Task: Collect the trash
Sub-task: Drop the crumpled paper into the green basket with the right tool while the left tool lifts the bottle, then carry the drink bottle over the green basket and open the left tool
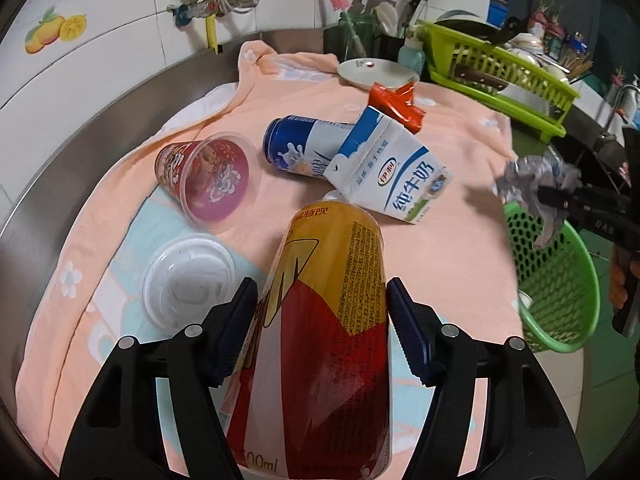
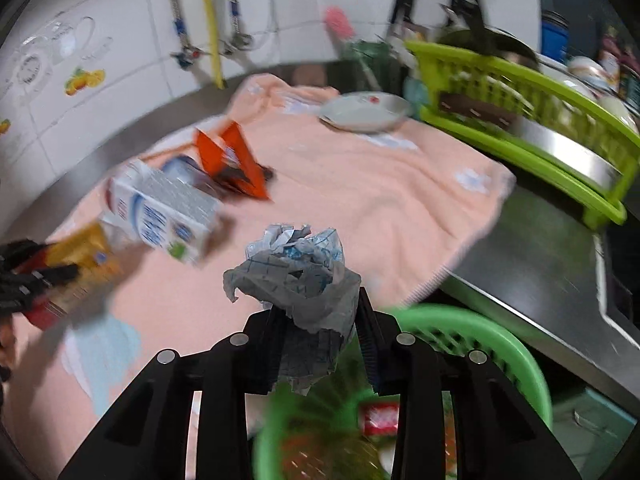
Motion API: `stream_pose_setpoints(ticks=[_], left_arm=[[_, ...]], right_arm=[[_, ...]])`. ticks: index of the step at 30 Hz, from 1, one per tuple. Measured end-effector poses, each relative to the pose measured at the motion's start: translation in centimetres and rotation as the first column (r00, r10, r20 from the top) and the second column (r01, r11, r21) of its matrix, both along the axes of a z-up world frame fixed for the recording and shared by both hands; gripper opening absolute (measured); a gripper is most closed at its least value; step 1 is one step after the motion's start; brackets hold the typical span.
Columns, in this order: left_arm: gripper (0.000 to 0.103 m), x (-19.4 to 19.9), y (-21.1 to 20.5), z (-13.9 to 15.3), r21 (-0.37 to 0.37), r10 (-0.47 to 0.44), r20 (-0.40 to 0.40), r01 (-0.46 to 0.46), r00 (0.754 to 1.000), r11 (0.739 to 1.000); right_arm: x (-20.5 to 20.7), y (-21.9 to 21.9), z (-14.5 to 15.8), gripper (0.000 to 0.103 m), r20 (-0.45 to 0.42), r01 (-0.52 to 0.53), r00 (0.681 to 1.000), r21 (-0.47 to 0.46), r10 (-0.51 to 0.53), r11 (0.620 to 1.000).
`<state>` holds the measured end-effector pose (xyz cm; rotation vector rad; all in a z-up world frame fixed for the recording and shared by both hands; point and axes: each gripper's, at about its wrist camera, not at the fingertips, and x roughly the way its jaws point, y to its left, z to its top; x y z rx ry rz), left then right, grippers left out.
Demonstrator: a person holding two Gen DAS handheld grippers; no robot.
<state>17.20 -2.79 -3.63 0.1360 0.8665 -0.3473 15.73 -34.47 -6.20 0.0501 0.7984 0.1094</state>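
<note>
Left tongs (image 1: 320,332) clamp tall yellow-red can (image 1: 332,320), lifted off towel (image 1: 440,240). Right tongs (image 2: 320,340) pinch crumpled grey-white paper wad (image 2: 296,276), green basket (image 2: 500,344) directly below.

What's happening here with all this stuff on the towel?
A person is clearing trash with a gripper in each hand. The left gripper has its jaws around a yellow and red can. The right gripper is shut on a crumpled wrapper, above the green basket, which already holds some trash. A milk carton, a blue can, a red cup and a plastic lid lie on the peach towel.
</note>
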Motion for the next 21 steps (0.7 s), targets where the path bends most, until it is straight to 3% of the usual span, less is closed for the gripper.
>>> stream_pose_setpoints(ticks=[5, 11, 13, 15, 16, 21], left_arm=[[0.065, -1.2, 0.6, 0.0, -0.039, 0.006, -0.015, -0.006, 1.000, 0.999], [0.065, -2.9, 0.8, 0.3, -0.078, 0.000, -0.024, -0.002, 1.000, 0.997], [0.065, -3.4, 0.7, 0.4, -0.083, -0.007, -0.023, 0.005, 1.000, 0.997], [0.065, -4.1, 0.3, 0.9, -0.089, -0.019, -0.014, 0.018, 1.000, 0.996], [0.065, -4.5, 0.2, 1.1, -0.093, -0.025, -0.009, 0.025, 1.000, 0.995], [0.065, -5.8, -0.9, 2.0, -0.108, -0.056, 0.012, 0.057, 0.998, 0.993]], right_arm=[[-2.2, -3.2, -2.6, 0.032, -0.080, 0.076, 0.994, -0.022, -0.078, 0.997], [-4.0, -4.7, -5.2, 0.033, -0.156, 0.090, 0.984, 0.046, -0.082, 0.995], [-4.4, -4.7, -5.9, 0.041, -0.176, 0.088, 0.982, 0.073, -0.074, 0.993], [-5.0, -4.6, -6.1, 0.068, -0.172, 0.092, 0.982, 0.085, -0.076, 0.992], [-5.2, -4.5, -6.0, 0.073, -0.164, 0.096, 0.983, 0.077, -0.082, 0.992], [-6.5, -4.5, -5.7, 0.074, -0.147, 0.106, 0.984, 0.059, -0.096, 0.993]])
